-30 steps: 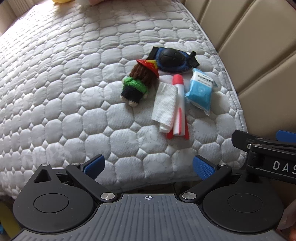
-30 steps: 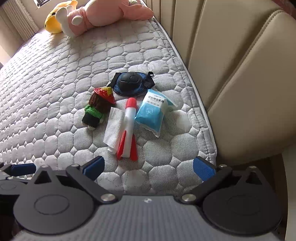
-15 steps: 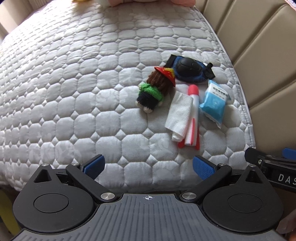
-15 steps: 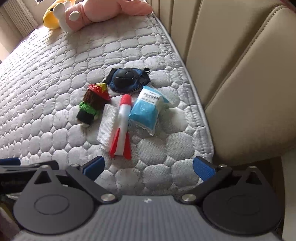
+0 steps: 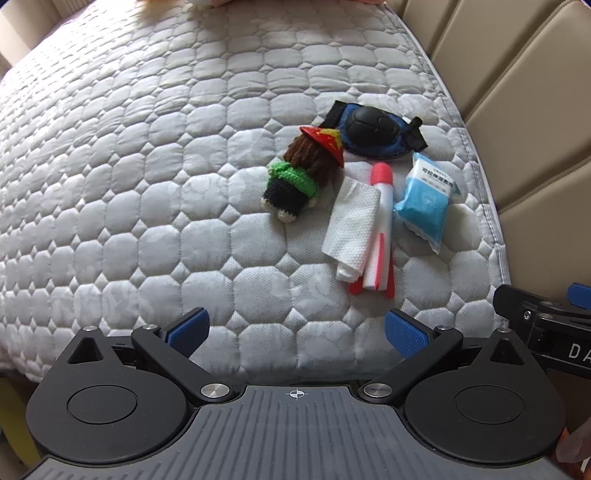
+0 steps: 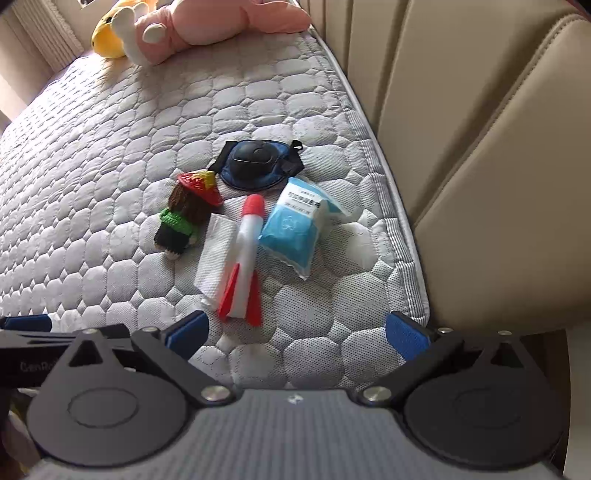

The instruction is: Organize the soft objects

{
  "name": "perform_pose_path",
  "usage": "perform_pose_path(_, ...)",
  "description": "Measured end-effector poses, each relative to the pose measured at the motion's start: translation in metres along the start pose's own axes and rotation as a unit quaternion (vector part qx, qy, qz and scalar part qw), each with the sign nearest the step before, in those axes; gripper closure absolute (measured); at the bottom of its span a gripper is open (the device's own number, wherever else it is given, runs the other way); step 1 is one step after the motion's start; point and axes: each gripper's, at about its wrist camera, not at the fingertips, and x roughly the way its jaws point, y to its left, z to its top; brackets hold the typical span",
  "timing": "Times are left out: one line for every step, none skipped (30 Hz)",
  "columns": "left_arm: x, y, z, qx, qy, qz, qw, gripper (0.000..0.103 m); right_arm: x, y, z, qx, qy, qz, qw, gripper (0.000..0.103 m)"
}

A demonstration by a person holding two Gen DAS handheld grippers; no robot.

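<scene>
A grey quilted mattress [image 5: 147, 166] runs along a beige padded headboard [image 6: 480, 184], with a pink plush [image 6: 207, 26] and a yellow plush [image 6: 107, 33] far ahead at its other end. The small soft things lie bunched ahead of both grippers: a crocheted doll [image 5: 301, 173], a folded tissue [image 5: 352, 225], a foam rocket [image 5: 380, 229], a blue packet [image 5: 428, 199] and a dark eye mask [image 5: 373, 129] farthest off. The left gripper [image 5: 295, 328] and the right gripper [image 6: 295, 328] both hang empty with fingers spread wide, short of the cluster. The rocket's long axis runs away from the fingers, red nose pointing far, fins nearest; the tissue lies parallel, touching its left side and partly overlapped by it. That overlap is the likely trouble: closing on one could drag or pinch the other. The packet's slick film may slip, and it sits near the mattress edge, where a nudge could push it towards the headboard.
</scene>
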Motion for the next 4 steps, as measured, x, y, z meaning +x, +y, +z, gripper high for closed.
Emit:
perform_pose_path(0.0008, -0.0011, 0.0004, 0.001, 0.001, 0.0, 1.0, 0.0, 0.0004, -0.0012, 0.0, 0.001, 0.0, -0.001, 1.0, 0.0)
perform_pose_path(0.0016, -0.0024, 0.0007, 0.004, 0.002, 0.001, 1.0, 0.0, 0.0009, -0.0022, 0.0, 0.001, 0.001, -0.001, 1.0, 0.0)
perform_pose_path(0.0024, -0.0043, 0.0008, 0.007, 0.003, 0.002, 1.0, 0.0, 0.0016, -0.0031, -0.0002, 0.002, 0.003, -0.002, 1.0, 0.0)
perform_pose_path(0.0035, -0.0058, 0.001, 0.011, 0.005, 0.003, 0.9999, 0.0, 0.0023, -0.004, -0.0004, 0.003, 0.004, -0.002, 1.0, 0.0)
